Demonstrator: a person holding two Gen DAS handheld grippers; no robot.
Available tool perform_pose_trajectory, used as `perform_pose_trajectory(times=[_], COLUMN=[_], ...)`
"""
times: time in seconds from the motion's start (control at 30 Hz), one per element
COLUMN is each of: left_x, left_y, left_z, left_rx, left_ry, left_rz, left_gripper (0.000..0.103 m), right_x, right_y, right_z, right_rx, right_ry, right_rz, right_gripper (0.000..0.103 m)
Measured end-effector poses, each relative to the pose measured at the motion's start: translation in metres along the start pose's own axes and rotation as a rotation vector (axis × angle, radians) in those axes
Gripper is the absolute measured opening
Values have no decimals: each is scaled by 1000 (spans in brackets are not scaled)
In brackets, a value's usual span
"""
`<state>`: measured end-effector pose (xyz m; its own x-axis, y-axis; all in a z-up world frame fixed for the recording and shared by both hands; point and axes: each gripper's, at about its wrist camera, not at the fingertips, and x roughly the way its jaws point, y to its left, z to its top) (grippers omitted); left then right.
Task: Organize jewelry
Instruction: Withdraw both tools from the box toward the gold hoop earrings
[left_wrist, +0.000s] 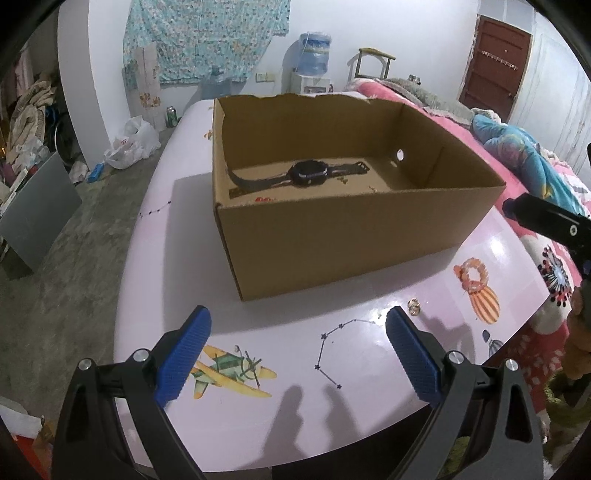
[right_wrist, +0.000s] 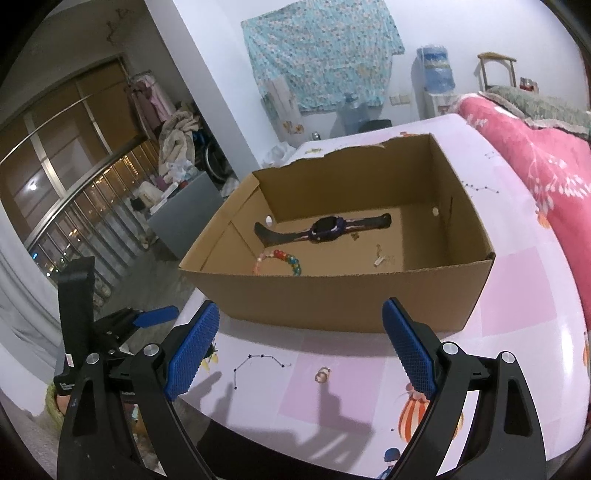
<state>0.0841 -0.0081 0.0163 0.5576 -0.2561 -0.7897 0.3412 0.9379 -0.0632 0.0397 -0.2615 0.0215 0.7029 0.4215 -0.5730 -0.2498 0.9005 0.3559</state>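
Note:
An open cardboard box (left_wrist: 332, 243) stands on the pink table (left_wrist: 258, 424); it also shows in the right wrist view (right_wrist: 332, 295). Inside lie a dark watch (left_wrist: 306, 173) (right_wrist: 327, 227), a colourful bead bracelet (right_wrist: 286, 260) and small gold pieces (right_wrist: 382, 258). An orange bead bracelet (left_wrist: 472, 273) and a small ring (left_wrist: 413, 306) lie on the table right of the box; the ring also shows in the right wrist view (right_wrist: 322, 375). My left gripper (left_wrist: 297, 350) is open and empty in front of the box. My right gripper (right_wrist: 299, 343) is open and empty, with the ring just ahead of it.
A bed with pink bedding (right_wrist: 535, 155) runs along the table's right side. The floor on the left holds a grey panel (left_wrist: 33, 214), bags (left_wrist: 129, 144) and clutter. The table's near edge (left_wrist: 221, 465) is just below my left gripper.

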Motion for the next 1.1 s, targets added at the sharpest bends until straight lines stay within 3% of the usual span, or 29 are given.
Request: perform_pose_trajectory(times=[1.1], left_x=[12], left_y=[8], left_z=[-5], left_rx=[-14], left_ry=[46], left_rz=[30], left_gripper=[93], right_x=[3], right_y=[2], right_z=[-6], right_rx=[32], right_ry=[14], right_rz=[4], right_gripper=[86])
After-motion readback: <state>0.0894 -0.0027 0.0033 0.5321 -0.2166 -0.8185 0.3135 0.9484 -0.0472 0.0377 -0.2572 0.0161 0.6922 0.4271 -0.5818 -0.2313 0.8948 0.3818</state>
